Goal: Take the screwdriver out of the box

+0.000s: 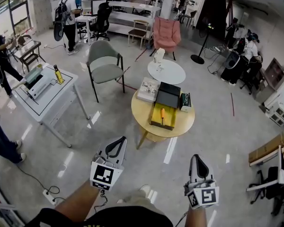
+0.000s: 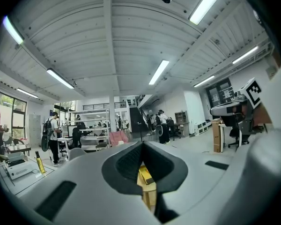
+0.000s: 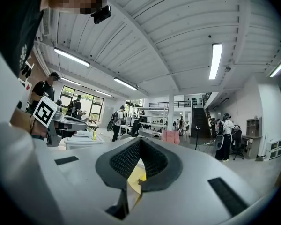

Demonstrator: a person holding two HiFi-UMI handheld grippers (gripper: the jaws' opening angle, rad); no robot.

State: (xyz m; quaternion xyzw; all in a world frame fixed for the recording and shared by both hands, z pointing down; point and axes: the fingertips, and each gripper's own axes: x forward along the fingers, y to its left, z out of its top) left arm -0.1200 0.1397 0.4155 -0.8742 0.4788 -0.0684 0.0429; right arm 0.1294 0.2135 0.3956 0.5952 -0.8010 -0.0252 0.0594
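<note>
Left tool (image 1: 117,145), right tool (image 1: 197,162): white shells, black ribbed pads, black-white marker cubes (image 1: 104,175); black top (image 1: 132,217).

The grey right tongs (image 3: 140,144) stand closed and empty (black ribbed pads (image 3: 124,160) meeting at the tips); a yellow table (image 3: 132,178) shows through the gap beneath.

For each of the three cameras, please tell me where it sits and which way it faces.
Head view: on the person's head, facing forward and steeply down at the round yellow wooden table that bears the open yellow box; both forearms, the left gripper and the right gripper show.
Left gripper view: on the left gripper, facing level along its shut jaws; the right gripper's marker cube shows at right.
Right gripper view: on the right gripper, facing level along its shut jaws; the left gripper's marker cube shows at left.
Shared: all three see the table.
</note>
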